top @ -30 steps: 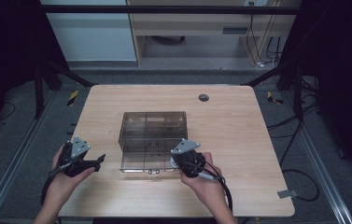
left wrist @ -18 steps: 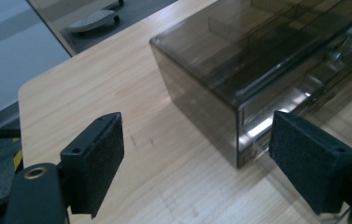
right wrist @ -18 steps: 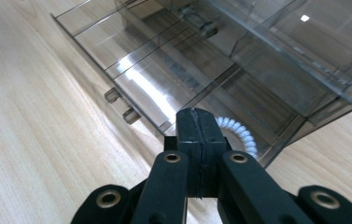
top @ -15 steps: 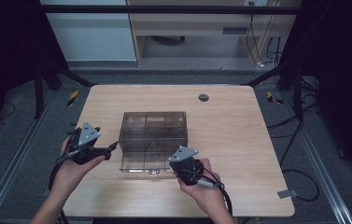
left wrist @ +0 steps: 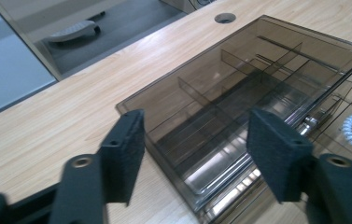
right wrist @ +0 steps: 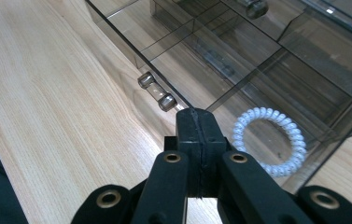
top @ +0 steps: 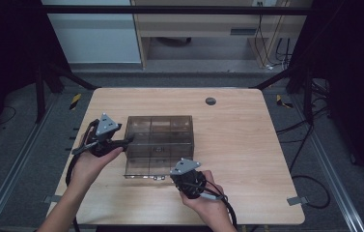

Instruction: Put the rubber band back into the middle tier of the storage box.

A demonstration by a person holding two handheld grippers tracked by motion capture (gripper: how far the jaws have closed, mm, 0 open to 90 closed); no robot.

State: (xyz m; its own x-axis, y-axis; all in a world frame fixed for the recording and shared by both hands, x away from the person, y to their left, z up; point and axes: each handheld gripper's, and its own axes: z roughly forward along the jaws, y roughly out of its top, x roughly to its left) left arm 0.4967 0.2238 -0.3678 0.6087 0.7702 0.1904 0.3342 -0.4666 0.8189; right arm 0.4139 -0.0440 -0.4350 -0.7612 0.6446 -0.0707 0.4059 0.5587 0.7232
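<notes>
Progress looks to be about halfway: the bottom drawer (right wrist: 239,88) of the smoky transparent plastic organizer box (top: 159,145) already stands pulled out toward the person, and a white spiral hair tie (right wrist: 269,140) lies inside it. The box sits near the middle of the light wooden tabletop (top: 247,145). The right gripper (right wrist: 197,128) has its jaws pressed together on nothing, just beside the drawer's small clear knob (right wrist: 157,94). The left gripper (left wrist: 197,154), jaws apart and just been closing with nothing between them, hovers at the box's left side. Pushing the drawer shut seems left.
</notes>
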